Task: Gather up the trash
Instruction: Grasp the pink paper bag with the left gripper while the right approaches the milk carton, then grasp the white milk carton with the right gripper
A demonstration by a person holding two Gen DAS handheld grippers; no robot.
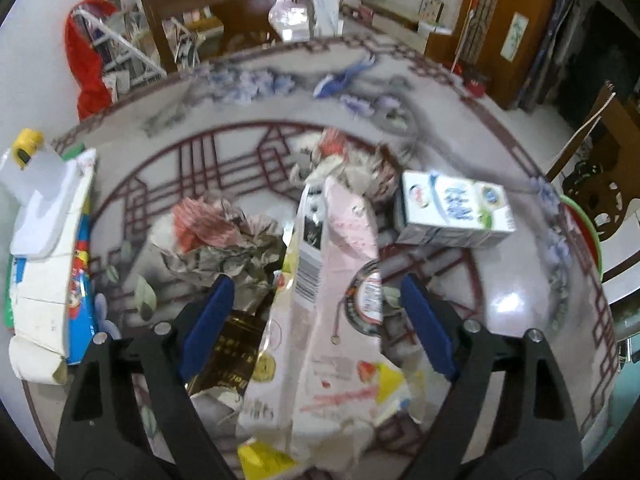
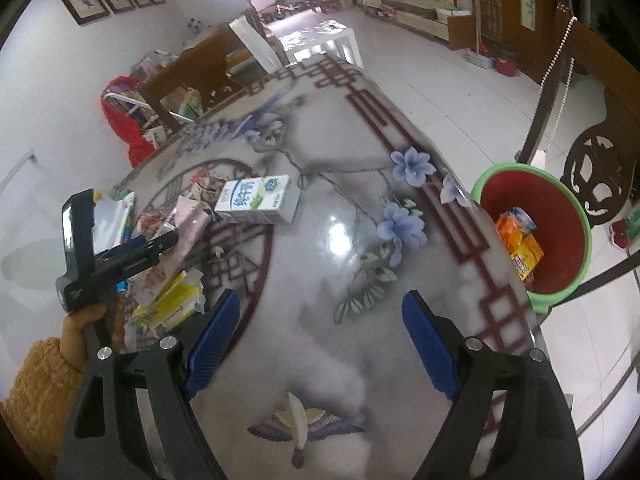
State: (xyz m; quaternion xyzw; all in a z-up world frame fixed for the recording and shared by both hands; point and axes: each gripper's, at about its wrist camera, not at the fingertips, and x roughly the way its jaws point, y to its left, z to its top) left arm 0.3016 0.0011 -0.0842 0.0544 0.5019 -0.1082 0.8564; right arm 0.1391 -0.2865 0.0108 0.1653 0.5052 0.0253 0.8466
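Observation:
My left gripper [image 1: 318, 296] is open above a heap of trash on the patterned table [image 1: 500, 304]; a long pink packet [image 1: 336, 280] lies between its fingers. Crumpled paper [image 1: 216, 240] lies at the left finger, a gold wrapper [image 1: 228, 352] under it. A white-and-blue milk carton [image 1: 454, 210] stands to the right; it also shows in the right wrist view [image 2: 258, 200]. My right gripper [image 2: 322, 340] is open and empty over bare table. The left gripper [image 2: 160, 242] shows there over the heap. A green-rimmed red bin [image 2: 560, 292] holding orange packets [image 2: 520, 244] stands off the table's right edge.
A flattened white carton [image 1: 44, 264] and a yellow-capped bottle [image 1: 26, 152] lie at the table's left edge. Yellow wrappers [image 2: 172, 304] lie at the heap's near side. Wooden chairs [image 2: 596, 176] stand right, a wooden bench [image 1: 224, 12] and red bag [image 1: 86, 64] behind.

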